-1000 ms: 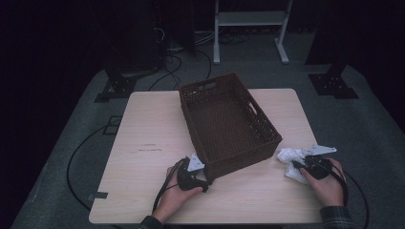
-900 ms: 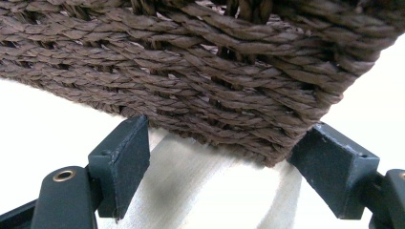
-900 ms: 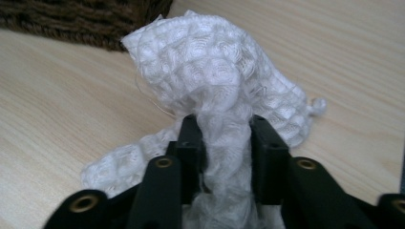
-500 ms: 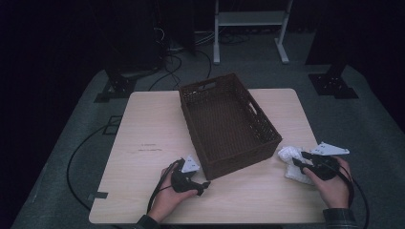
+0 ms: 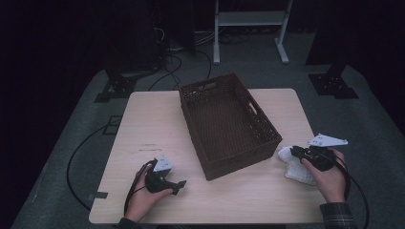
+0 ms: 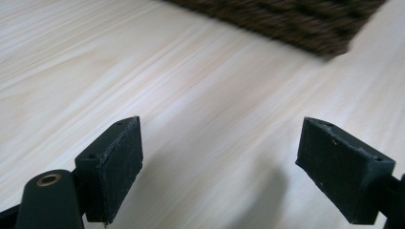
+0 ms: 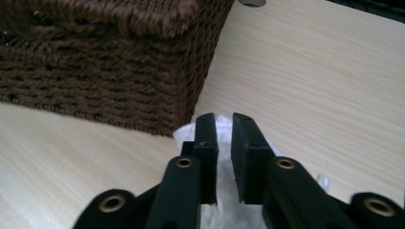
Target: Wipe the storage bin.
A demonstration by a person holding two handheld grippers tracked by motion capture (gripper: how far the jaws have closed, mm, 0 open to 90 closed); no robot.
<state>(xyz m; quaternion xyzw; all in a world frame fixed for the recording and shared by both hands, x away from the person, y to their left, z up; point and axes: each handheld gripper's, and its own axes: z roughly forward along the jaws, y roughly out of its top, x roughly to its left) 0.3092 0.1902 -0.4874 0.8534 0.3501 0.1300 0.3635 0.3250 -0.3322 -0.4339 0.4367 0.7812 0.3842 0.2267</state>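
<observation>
A crumpled white cloth [image 5: 300, 171] lies on the wooden table [image 5: 153, 124] by the right front corner of a brown woven basket [image 5: 243, 163]. My right gripper [image 5: 293, 152] is shut on the cloth's top. In the right gripper view its jaws [image 7: 224, 138] have just been closing and pinch the cloth [image 7: 185, 136], with the basket wall [image 7: 95, 71] just behind. My left gripper [image 5: 179, 184] lies low over the table left of the basket's front corner. Its jaws [image 6: 229, 162] have just been opening, and there is only bare wood between them.
The basket's inside looks empty from above. Its front corner [image 6: 296, 24] lies just beyond the left jaws. Cables trail off the table's left edge and over the floor. A white metal rack [image 5: 248, 19] stands behind the table.
My left hand has slid left along the table, away from the basket's front corner. My right gripper has closed on the cloth and risen a little with it.
</observation>
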